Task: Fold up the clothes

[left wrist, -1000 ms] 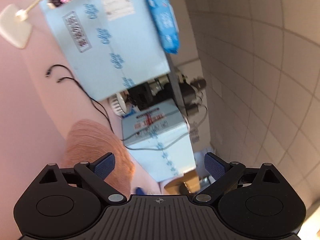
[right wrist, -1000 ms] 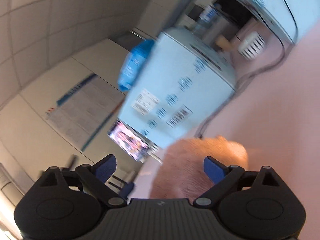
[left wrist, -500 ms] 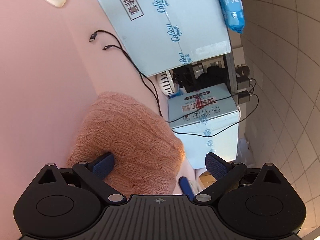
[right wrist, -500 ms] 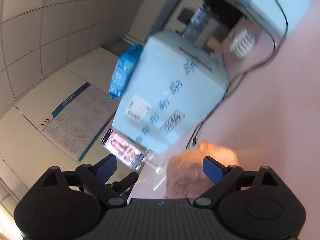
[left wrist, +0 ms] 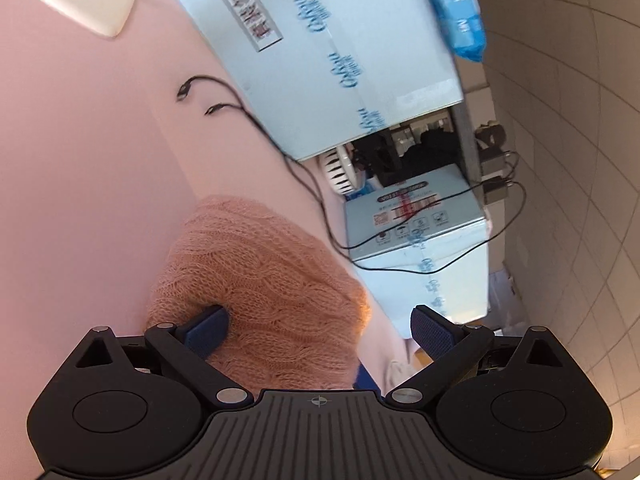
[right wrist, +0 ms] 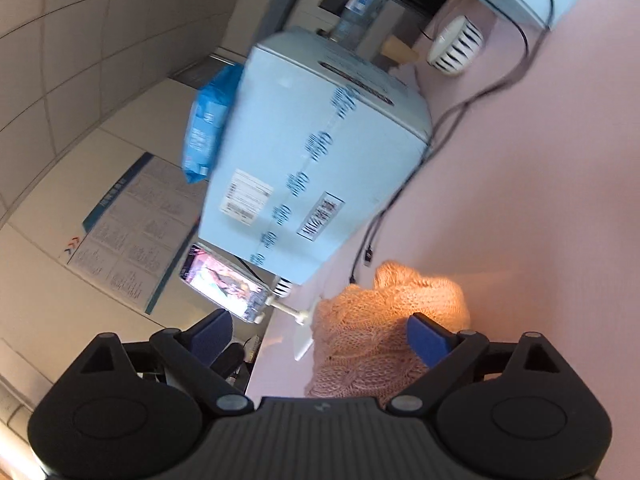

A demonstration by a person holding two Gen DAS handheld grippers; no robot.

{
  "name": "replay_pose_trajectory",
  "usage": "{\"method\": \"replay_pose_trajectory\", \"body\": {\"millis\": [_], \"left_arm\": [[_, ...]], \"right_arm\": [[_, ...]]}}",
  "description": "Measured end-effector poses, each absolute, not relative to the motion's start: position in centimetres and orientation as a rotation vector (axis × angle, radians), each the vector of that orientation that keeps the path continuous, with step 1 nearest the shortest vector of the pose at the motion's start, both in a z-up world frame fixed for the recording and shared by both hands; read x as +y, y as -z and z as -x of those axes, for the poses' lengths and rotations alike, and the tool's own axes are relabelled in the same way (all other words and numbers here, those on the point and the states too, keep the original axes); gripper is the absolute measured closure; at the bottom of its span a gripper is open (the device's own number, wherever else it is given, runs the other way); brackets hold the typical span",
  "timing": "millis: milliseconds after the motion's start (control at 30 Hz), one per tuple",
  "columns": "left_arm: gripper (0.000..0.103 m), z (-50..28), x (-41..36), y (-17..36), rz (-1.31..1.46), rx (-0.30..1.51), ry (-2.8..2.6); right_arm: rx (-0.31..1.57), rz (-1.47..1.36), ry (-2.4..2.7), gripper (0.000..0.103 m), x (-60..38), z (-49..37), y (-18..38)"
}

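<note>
A peach cable-knit sweater (left wrist: 264,276) lies bunched on the pink table (left wrist: 80,200). My left gripper (left wrist: 318,332) hovers open over its near edge, the left blue pad (left wrist: 206,330) against the knit and the right pad off to the side. In the right wrist view the same sweater (right wrist: 380,320) sits low in the frame. My right gripper (right wrist: 320,336) is open above it, its right pad (right wrist: 426,338) over the knit. Nothing is clamped in either one.
Two light blue cartons (left wrist: 332,60) (left wrist: 420,248) stand along the table's far side, a blue wipes pack (left wrist: 456,8) on the bigger one. Black cables (left wrist: 256,120) trail across the table. A white phone stand (left wrist: 88,4) holds a lit phone (right wrist: 224,284). A small white fan (right wrist: 456,46) sits between the cartons.
Both views have swung; the left gripper has dropped closer, so the sweater fills more of its view. The right gripper has come back toward the sweater. Both stayed open.
</note>
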State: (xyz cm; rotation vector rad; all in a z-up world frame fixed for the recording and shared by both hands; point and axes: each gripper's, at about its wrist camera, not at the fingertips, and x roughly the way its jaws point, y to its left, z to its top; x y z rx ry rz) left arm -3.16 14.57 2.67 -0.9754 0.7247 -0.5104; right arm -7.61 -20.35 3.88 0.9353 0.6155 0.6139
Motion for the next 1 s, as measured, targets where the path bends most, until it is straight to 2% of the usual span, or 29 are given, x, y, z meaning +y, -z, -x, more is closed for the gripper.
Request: {"method": "replay_pose_trajectory", "body": {"millis": [200,333,367,400,533,733,833,933,1000], "left_arm": [[0.004,6.2,13.7,-2.7,0.933,0.738,0.599],[0.004,5.1,13.6,0.7,0.985,0.799,0.576],[0.004,5.2,13.9,1.0,1.006,0.793,0.589],[0.004,5.3,14.2,0.9,1.01,0.796,0.591],[0.004,5.8,15.4,-0.2,1.03,0.812,0.571],[0.003,4.2,16.7,-5.3,0.959,0.618,0.521],[0.003,1.3,15.8,-5.9,0.888,0.626,0.439],[0.003,-1.5,14.2,-3.6,0.891,0.745,0.418],[0.003,-2.6,13.5,-2.0,0.88,0.802,0.409]], "right_arm": [[0.683,-0.935,-0.743,0.007,-20.4,8.9,-3.3],[0.858,-0.91,-0.626,0.007,-18.7,7.4,0.0],[0.889,-0.914,-0.61,0.014,-18.6,7.2,0.6],[0.903,-0.919,-0.596,0.015,-18.8,7.1,1.0],[0.774,-0.948,-0.644,0.011,-20.3,7.8,-1.1],[0.542,-0.897,-0.621,0.009,-20.3,7.4,-6.1],[0.567,-0.823,-0.57,0.009,-18.7,5.8,-6.5],[0.71,-0.849,-0.574,0.009,-17.5,3.3,-4.3],[0.736,-0.843,-0.545,0.009,-17.1,2.6,-3.3]]}}
